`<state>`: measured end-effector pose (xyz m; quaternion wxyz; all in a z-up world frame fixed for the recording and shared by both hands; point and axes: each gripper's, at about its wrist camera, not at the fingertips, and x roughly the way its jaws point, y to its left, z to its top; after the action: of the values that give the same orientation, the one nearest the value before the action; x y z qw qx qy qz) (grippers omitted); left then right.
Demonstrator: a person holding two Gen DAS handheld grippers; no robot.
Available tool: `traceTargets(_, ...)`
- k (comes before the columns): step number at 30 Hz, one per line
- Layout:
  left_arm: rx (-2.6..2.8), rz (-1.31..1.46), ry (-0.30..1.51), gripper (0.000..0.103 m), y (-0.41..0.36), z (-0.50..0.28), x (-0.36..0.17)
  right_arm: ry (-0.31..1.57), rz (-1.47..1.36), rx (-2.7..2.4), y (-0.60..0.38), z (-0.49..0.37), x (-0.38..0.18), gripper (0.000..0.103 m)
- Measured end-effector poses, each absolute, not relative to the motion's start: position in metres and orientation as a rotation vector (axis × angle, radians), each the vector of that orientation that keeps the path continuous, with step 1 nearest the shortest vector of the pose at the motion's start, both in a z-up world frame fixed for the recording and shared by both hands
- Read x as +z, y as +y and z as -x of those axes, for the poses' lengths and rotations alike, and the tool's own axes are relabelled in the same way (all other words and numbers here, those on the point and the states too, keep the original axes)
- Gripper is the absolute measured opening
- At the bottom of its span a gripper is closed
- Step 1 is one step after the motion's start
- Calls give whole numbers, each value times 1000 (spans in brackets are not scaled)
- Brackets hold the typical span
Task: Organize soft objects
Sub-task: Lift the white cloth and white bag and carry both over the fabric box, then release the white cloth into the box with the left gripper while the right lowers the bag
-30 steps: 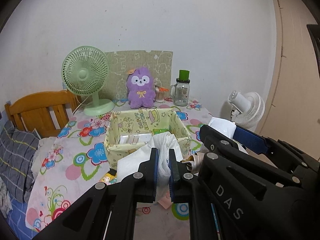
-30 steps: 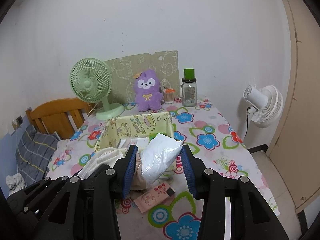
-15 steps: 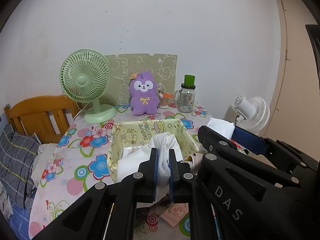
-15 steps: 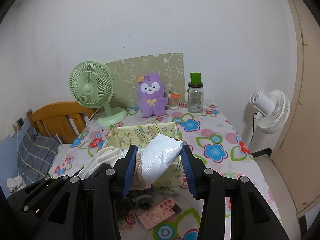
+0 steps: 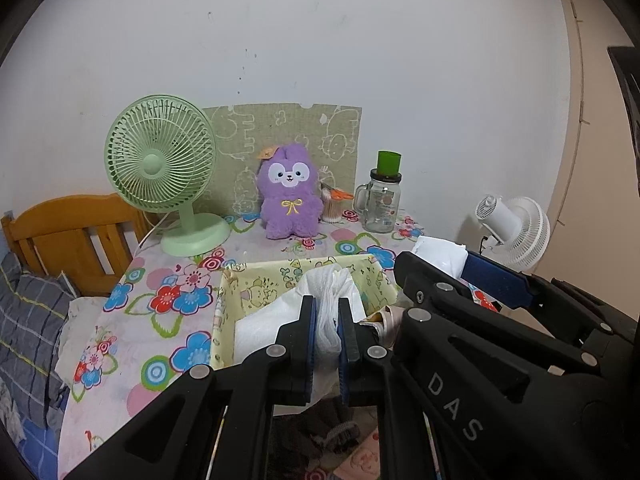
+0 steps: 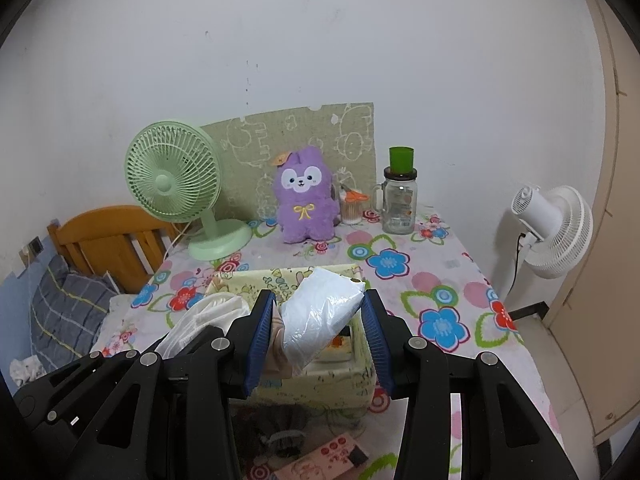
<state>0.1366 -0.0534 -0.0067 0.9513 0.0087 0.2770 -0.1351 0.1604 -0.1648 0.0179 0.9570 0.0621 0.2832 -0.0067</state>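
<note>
Right wrist view: right gripper (image 6: 318,322) clamped a white plastic-wrapped pack (image 6: 320,316), left gripper (image 5: 328,334) pinched a crinkled white bag (image 5: 330,300); both hung above the yellow fabric box (image 6: 320,384) at six o'clock, likely needing release next.

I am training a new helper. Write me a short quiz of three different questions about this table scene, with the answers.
1. True or false: the left gripper is shut on the thin white bag.
2. What stands between the green fan and the glass jar? A) a lamp B) a purple plush toy C) a book
3. Fill in: the right gripper holds a white packet over the yellow ____.

Key: 1 true; 2 B, the purple plush toy; 3 box.
</note>
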Motion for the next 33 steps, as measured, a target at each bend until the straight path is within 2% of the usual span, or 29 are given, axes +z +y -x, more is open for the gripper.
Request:
traceTargets(12, -262, -17, 556, 7, -57, -179, -8, 581, -137, 13, -167, -206, 13, 48)
traceTargets(24, -280, -22, 604, 10, -62, -224, -35, 633, -130, -4, -172, -250, -16, 48)
traceTargets(27, -264, -26, 623, 19, -62, -229, -42, 653, -137, 7, -171, -258, -25, 48)
traceTargets(29, -259, -26, 632, 32, -61, -232, -46, 659, -136, 13, -170, -262, -29, 48)
traceTargets(33, -262, -23, 671, 47, -58, -238, -55, 670, -125, 18, -167, -268, -37, 48)
